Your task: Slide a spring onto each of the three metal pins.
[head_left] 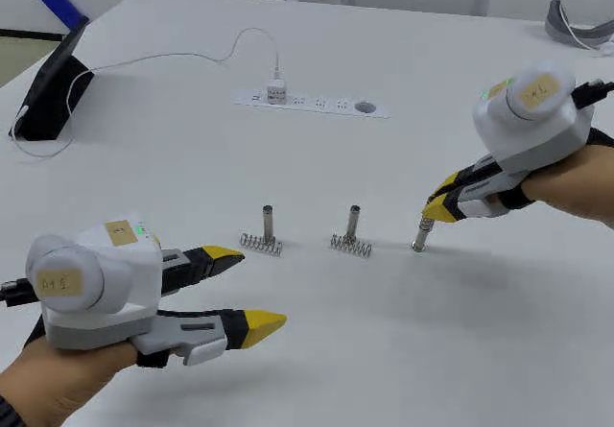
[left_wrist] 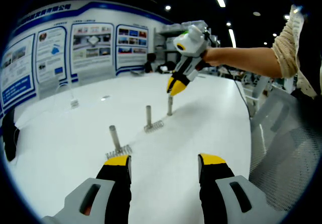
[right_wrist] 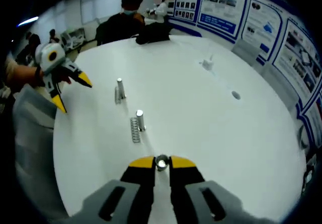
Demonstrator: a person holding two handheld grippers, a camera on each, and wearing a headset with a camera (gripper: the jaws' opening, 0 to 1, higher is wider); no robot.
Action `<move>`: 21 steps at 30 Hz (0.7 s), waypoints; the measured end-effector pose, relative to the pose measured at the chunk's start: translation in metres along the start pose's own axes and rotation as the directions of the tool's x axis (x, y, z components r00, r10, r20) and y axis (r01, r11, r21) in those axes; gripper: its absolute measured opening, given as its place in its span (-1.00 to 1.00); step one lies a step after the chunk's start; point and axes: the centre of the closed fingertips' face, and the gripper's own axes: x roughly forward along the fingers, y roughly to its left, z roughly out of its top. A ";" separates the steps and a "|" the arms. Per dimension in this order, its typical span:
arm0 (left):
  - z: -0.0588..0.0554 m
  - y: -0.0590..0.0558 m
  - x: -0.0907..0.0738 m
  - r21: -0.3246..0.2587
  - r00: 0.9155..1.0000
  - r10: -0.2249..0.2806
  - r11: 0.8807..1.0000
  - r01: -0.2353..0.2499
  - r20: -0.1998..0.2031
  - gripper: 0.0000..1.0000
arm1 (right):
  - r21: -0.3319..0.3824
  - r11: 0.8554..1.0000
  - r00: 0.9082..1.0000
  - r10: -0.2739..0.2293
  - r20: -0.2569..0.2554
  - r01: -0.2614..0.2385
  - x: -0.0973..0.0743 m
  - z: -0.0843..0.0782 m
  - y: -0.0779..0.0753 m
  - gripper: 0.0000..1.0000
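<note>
Three metal pins stand in a row on the white table (head_left: 317,350). A loose spring (head_left: 261,245) lies at the foot of the left pin (head_left: 268,219), and another spring (head_left: 351,246) lies at the foot of the middle pin (head_left: 353,221). The right pin (head_left: 420,239) carries a spring (head_left: 425,224) around its upper part. My right gripper (head_left: 432,214) is shut there; the right gripper view has the pin's round top (right_wrist: 161,161) between its yellow tips. My left gripper (head_left: 255,288) is open and holds nothing, near the table's front left, short of the left pin (left_wrist: 114,137).
A white power strip (head_left: 317,103) with a plug and cable lies across the middle of the table. A black stand (head_left: 53,82) sits at the far left edge, a grey headset (head_left: 580,26) at the far right. People (right_wrist: 132,17) sit at the table's far end.
</note>
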 end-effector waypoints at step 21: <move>-0.002 0.002 0.000 -0.007 1.000 0.001 1.000 -0.001 -0.002 0.07 | 0.029 1.000 0.999 0.013 -0.045 -0.012 0.019 -0.021 0.004 -0.76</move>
